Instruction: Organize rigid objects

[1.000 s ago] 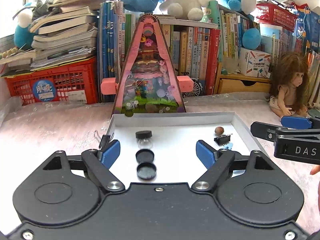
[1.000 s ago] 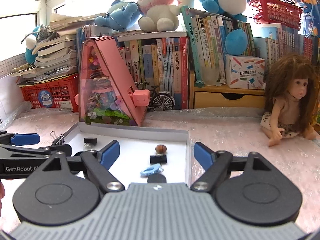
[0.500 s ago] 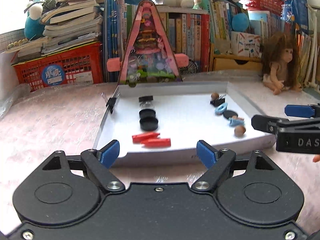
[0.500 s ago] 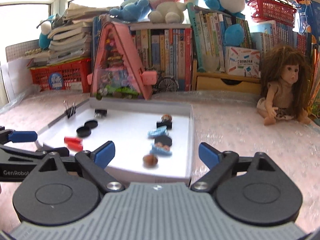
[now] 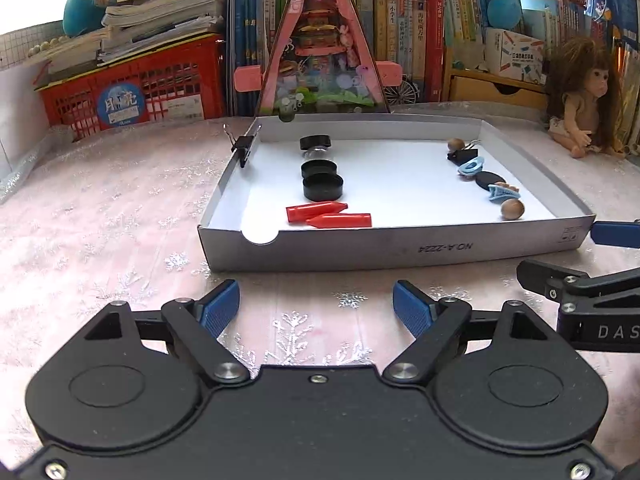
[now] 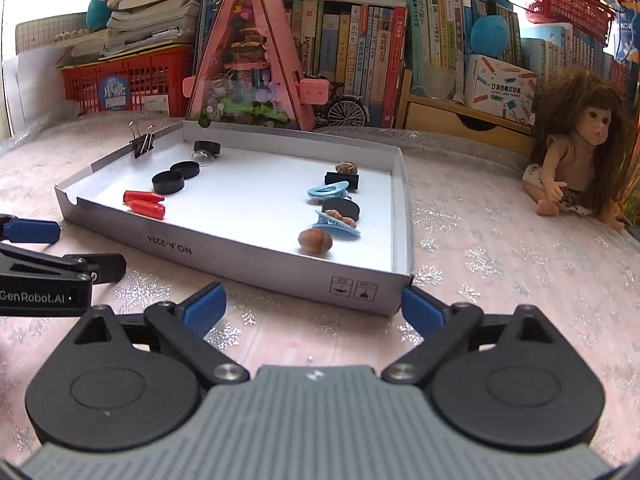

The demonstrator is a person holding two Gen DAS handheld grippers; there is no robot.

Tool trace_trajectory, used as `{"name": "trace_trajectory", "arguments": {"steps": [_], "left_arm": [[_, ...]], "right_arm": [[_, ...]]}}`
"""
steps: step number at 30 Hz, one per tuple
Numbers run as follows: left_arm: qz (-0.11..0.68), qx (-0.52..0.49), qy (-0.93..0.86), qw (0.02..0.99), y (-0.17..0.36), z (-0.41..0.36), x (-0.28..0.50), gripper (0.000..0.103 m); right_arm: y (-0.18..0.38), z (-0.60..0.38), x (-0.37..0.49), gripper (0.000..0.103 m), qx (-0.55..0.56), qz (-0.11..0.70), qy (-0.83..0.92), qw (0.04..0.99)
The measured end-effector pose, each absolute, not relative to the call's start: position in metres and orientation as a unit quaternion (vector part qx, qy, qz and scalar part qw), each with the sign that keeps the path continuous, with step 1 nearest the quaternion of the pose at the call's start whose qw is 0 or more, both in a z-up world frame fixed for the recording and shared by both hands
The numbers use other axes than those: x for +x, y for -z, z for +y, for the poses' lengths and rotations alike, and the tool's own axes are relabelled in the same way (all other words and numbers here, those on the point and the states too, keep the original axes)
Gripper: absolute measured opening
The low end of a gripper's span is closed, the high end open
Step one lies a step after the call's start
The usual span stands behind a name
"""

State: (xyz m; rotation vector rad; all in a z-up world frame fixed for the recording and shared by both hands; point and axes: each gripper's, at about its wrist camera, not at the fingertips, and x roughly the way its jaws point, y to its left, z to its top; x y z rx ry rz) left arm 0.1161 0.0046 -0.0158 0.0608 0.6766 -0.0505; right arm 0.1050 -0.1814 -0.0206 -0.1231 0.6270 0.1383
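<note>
While both grippers hang over the pink snowflake-patterned table [image 5: 100, 216] just short of the tray's near wall, neither holds anything. The left gripper [image 5: 316, 306] has its blue pads spread wide, and the right gripper [image 6: 314, 306] is likewise wide apart — its right pad sits close to the tray's near right corner.

The shallow white tray [image 5: 392, 246] carries the task's small things in two lines. Along its left side, from the far edge toward the near one: a small clear jar with a black cap [image 5: 315, 146], two black round lids [image 5: 320, 178] one behind the other, and two red pointed caps [image 5: 328, 216] lying side by side, touching. Along the right side: a brown nut [image 5: 455, 144] near the far right corner, a black binder clip [image 5: 462, 156] just beside it, a light blue hair clip [image 5: 471, 167], a black disc [image 5: 490, 180], a second blue clip [image 5: 502, 193] — it seems to bear a small brown ornament, though the view is too coarse to be sure — and a second brown nut [image 5: 512, 209] nearest the near edge. Another black binder clip [image 5: 242, 146] is clamped upright on the tray's left wall toward the far corner.

Behind the tray's far edge stands a pink triangular miniature house [image 5: 322, 48]; a long-haired doll [image 6: 580, 148] sits at the table's far right.
</note>
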Motion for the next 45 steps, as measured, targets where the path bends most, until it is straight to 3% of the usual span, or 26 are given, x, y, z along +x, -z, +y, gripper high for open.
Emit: {"name": "trace_trajectory", "arguments": {"steps": [17, 45], "left_arm": [[0.348, 0.02, 0.023, 0.937, 0.023, 0.006, 0.123, 0.103], [0.349, 0.019, 0.023, 0.937, 0.023, 0.007, 0.124, 0.103]], "right_arm": [[0.033, -0.188, 0.117, 0.103, -0.014, 0.352, -0.071, 0.933], [0.034, -0.187, 0.117, 0.103, -0.011, 0.352, -0.073, 0.933]]}}
